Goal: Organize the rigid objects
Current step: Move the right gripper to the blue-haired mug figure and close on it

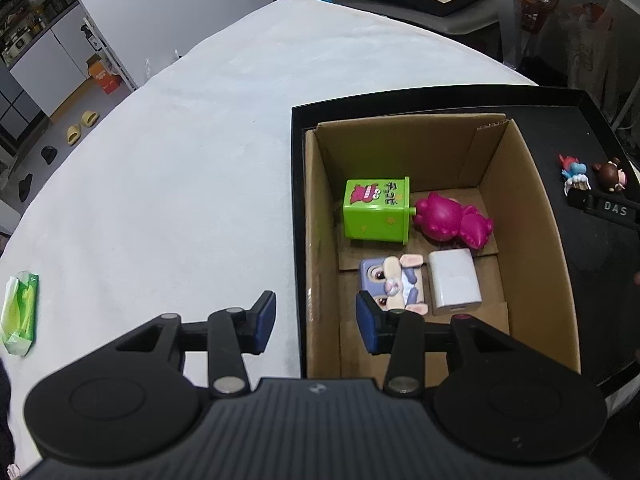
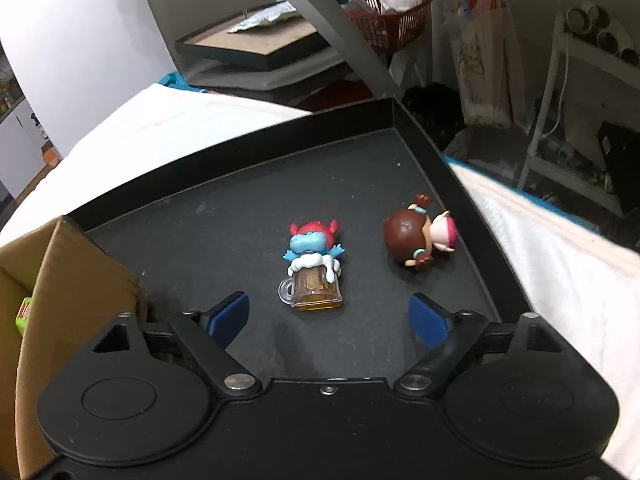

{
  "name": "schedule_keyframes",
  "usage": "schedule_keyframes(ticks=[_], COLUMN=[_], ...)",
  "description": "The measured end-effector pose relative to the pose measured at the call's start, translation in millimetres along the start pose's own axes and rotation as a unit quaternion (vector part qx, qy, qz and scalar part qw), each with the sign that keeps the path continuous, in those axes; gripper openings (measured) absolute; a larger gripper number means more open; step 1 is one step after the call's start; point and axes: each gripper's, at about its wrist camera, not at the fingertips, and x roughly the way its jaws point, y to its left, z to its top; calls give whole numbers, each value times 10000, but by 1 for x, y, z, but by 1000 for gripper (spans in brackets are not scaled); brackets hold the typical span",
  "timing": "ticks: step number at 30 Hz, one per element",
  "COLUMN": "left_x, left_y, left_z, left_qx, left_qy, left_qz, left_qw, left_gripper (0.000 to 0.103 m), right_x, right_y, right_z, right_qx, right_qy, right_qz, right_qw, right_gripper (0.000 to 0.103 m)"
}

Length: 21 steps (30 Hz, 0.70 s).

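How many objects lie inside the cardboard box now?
4: a green box and a pink figure at the far end, a rabbit figure and a white block nearer. The near wall may hide more.

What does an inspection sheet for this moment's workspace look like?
Surface: white cloth-covered table carrying a shallow black tray.
Job's things: open brown cardboard box in the tray holds a green plastic cube, magenta bear figure, grey rabbit figure and white rectangular block; blue creature in beer mug and brown-haired doll figure lie on the tray floor.
Clutter: green tissue packet.
Grippers: left claw open, empty; right claw open, empty.
Cables: nothing seen.
Surroundings: red mesh basket, shelving.
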Motion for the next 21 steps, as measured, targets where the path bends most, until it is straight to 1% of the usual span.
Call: schedule_keyframes(ticks=[2,6,9,12,15,16,17,18,21], left_x=[3,8,12,16,18,18,18,18,17], left_y=[-3,-10,-13,-19,-22,-23,-23,-23,-22], left_z=[4,11,18,23,28,29,30,31,33], left_qx=[6,28,-65,-16,2,5,1,-7,-63], left_qy=[49,119,209,258,277,277,277,278,273], left_qz=[20,29,-26,109,169,183,190,192,173], left_qw=[10000,9999,9998,9996,9995,9994,9994,9994,9995], left_gripper=[43,43,43,43,43,43,43,43,43], right_x=[4,10,15,19,24,25,24,23,19], right_y=[0,9,12,10,11,13,15,16,17], right_z=[0,0,4,9,11,10,9,8,7], right_qx=[-4,-327,-413,-408,-631,-723,-840,-909,-968], right_qy=[-12,-187,-313,-461,-583,-615,-646,-649,-565], right_qz=[48,-105,-48,-15,-164,-240,-313,-342,-216], right_qw=[10000,9992,9986,9981,9962,9952,9939,9932,9935], right_gripper=[80,79,78,74,63,55,44,39,37])
